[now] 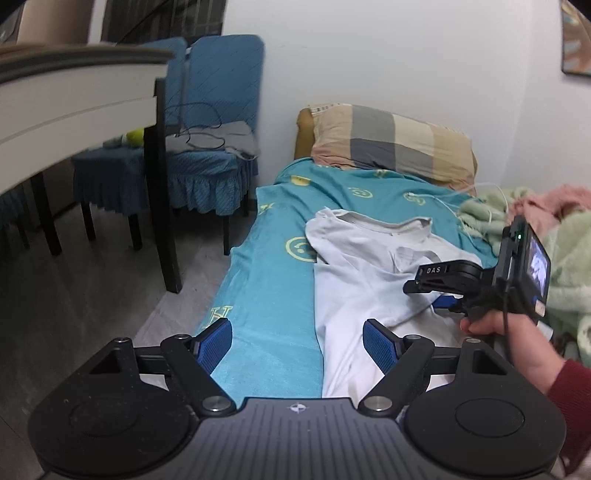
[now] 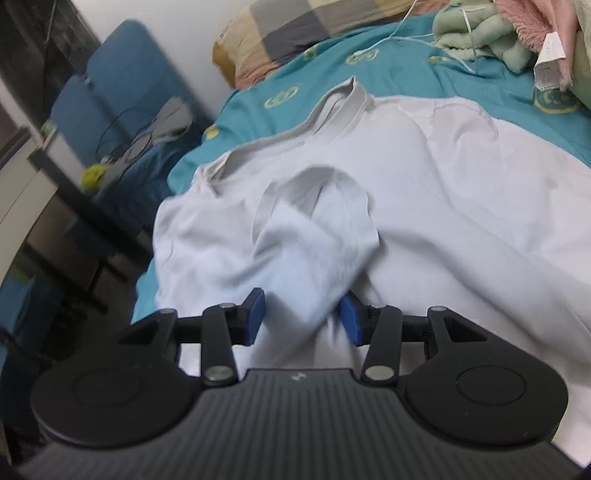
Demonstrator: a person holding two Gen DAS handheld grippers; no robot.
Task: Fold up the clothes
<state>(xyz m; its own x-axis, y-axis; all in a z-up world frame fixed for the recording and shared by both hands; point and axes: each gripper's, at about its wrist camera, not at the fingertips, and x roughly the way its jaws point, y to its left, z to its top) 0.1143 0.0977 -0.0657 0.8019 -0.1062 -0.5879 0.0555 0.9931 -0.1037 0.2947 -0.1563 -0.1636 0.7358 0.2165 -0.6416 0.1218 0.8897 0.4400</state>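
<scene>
A pale grey T-shirt (image 1: 354, 280) lies on a teal bed sheet (image 1: 269, 295), collar toward the pillow. My left gripper (image 1: 297, 343) is open and empty, low over the shirt's left edge. My right gripper (image 2: 302, 319) has a fold of the shirt's sleeve (image 2: 314, 236) between its blue pads, which stand partly apart around the cloth. The right gripper also shows in the left wrist view (image 1: 439, 291), over the shirt's right side. The shirt fills the right wrist view (image 2: 443, 206).
A checked pillow (image 1: 391, 142) lies at the bed's head. Green and pink blankets (image 1: 554, 236) pile at the right, with a white cable (image 2: 406, 33) near them. Blue chairs (image 1: 207, 122) and a table (image 1: 74, 96) stand left of the bed, over grey floor.
</scene>
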